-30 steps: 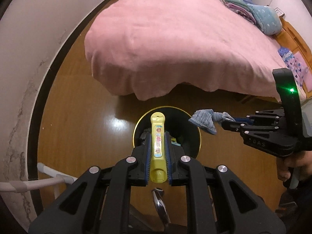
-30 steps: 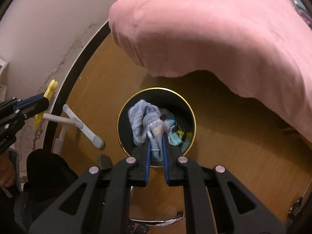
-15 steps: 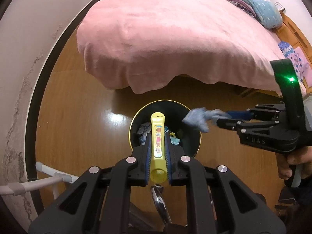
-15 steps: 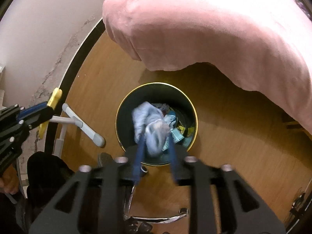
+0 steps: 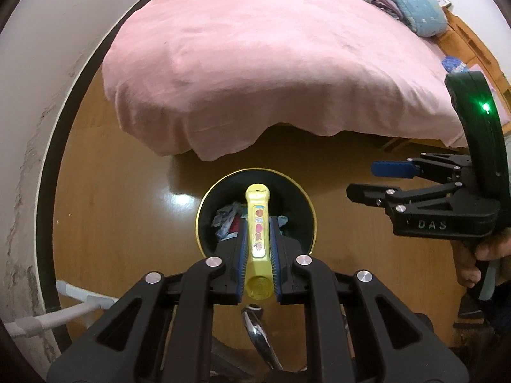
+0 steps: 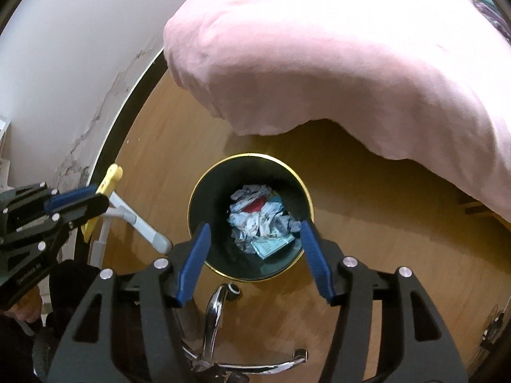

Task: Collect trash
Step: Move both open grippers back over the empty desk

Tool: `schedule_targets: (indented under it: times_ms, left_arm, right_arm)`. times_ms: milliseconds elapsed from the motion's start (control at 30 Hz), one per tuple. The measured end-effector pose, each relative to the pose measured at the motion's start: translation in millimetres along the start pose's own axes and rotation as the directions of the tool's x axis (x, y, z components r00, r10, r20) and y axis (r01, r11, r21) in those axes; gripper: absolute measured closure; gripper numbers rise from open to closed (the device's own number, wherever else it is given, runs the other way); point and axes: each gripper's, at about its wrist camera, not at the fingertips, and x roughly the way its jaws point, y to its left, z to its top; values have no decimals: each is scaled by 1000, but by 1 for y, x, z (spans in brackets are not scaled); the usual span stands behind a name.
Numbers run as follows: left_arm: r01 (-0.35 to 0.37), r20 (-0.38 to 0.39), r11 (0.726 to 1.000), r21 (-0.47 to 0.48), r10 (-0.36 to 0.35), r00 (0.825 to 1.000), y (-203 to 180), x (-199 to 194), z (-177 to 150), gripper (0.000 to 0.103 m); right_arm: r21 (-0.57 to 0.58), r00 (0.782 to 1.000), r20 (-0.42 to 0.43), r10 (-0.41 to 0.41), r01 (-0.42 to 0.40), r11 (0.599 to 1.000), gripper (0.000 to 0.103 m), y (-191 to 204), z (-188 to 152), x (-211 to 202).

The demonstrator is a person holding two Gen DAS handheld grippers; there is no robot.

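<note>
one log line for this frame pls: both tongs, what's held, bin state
left tongs: shut on yellow tube, above bin | right tongs: open, holding nothing, over bin | bin: crumpled trash inside

Glossy wood floor (image 5: pixel 121 210), soft pink cloth bedcover (image 5: pixel 262 63), crumpled paper trash (image 6: pixel 258 220).

From my left wrist view, the tube (image 5: pixel 258 236) and my left gripper (image 5: pixel 258 223) hide the bin's (image 5: pixel 204 204) 6 o'clock side. The tube's label print is too small to read. The bed (image 6: pixel 351 63) runs off the edge at 3 o'clock.
</note>
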Motion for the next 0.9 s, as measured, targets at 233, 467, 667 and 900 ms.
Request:
schedule_targets:
  times_ms: [233, 467, 667, 900]
  left_arm:
    - [-35, 65, 997, 66, 30, 997, -16, -21, 5, 43]
    - [-241, 245, 968, 67, 218, 945, -19, -101, -14, 14]
    - [-390, 398, 905, -168, 424, 813, 10, -219, -72, 6]
    - [-499, 310, 697, -515, 694, 650, 64, -344, -192, 6]
  right_arm:
    - [7, 999, 49, -3, 3, 1000, 42, -1, 3, -23]
    - [-49, 989, 140, 48, -41, 998, 21, 27, 19, -72]
    - [-240, 958, 241, 157, -98, 966, 13, 119, 37, -123]
    - [-586, 904, 189, 384, -210, 782, 11, 304, 15, -154]
